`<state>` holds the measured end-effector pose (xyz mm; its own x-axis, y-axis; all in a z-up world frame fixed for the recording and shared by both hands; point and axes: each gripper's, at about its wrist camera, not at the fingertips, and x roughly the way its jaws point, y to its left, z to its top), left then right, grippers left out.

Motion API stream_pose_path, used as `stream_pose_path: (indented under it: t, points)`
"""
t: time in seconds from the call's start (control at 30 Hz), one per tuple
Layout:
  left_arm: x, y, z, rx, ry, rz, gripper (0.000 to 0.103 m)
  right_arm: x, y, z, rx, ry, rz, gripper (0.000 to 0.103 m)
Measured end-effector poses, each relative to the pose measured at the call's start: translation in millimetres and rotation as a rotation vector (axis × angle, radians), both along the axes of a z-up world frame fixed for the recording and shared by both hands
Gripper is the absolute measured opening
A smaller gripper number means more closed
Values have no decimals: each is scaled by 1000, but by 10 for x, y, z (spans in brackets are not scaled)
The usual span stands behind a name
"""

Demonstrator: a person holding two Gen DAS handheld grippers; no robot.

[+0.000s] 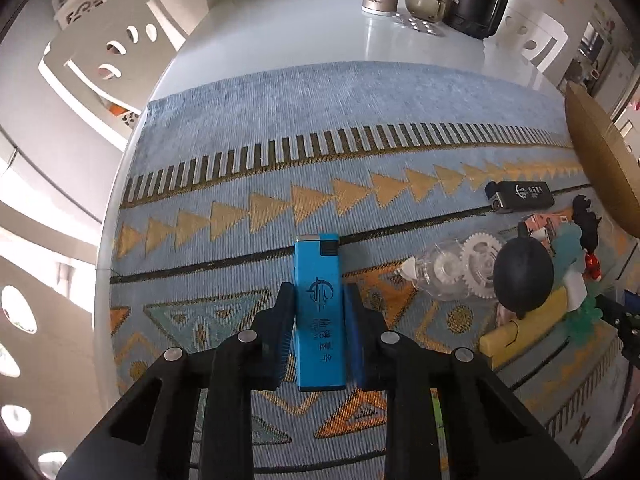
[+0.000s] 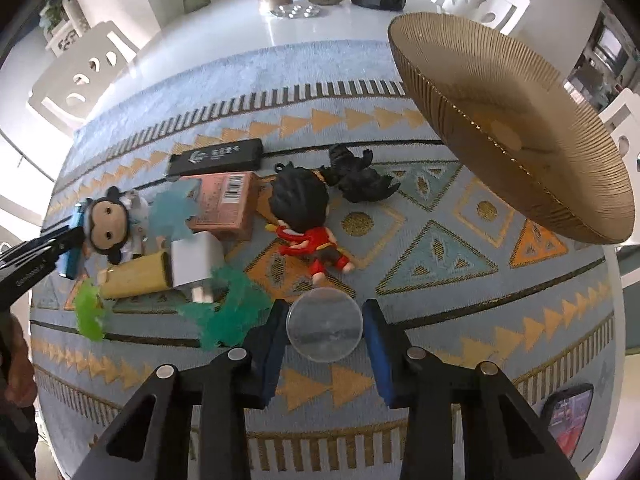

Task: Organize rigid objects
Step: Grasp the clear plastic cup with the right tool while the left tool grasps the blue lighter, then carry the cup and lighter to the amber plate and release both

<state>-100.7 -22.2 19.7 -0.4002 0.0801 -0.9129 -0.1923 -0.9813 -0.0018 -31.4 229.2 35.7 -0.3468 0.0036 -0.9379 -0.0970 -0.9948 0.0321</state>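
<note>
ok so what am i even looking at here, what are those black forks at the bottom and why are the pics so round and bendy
Those black forks are hand-held grippers, one per hand; no robot arm. Each carries a fisheye camera looking along its jaws, which bends the picture. The left gripper is shut on a blue lighter. The right gripper has a clear round lid or disc between its jaws; whether it is pinched is hard to tell. On the patterned cloth lie a black lighter, a red-clothed figurine, a white charger, a pink box and a big gold ribbed bowl.
</note>
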Motion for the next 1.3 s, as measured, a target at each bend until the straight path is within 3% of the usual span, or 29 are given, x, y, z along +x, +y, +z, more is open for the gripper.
stream_pose_path:
  t: [0.2,0.43,0.73,0.87,0.97,1.07,1.2,1.3]
  points:
    - [227,-9,191,6,46,1,21,240,46,124,-16,39,-14,37]
    - [466,178,790,37,172,-11,21,478,34,459,-26,121,-8,37]
    - [678,788,1788,144,385,-97,21,522,176,1427,15,330,34,37]
    - [639,1259,2095,206,449,-157,21,499,567,1865,52,432,-5,37]
    - [601,1628,2139,244,448,-202,21,445,969,2023,54,464,-54,37]
    - [480,2096,2014,249,415,-247,21,310,1382,1941,37,432,-100,37]
    - [320,2639,1705,285,309,-293,21,58,1903,1578,-88,322,-139,37]
    - [197,2935,1408,299,226,-304,21,-102,2129,1277,-110,227,-138,37]
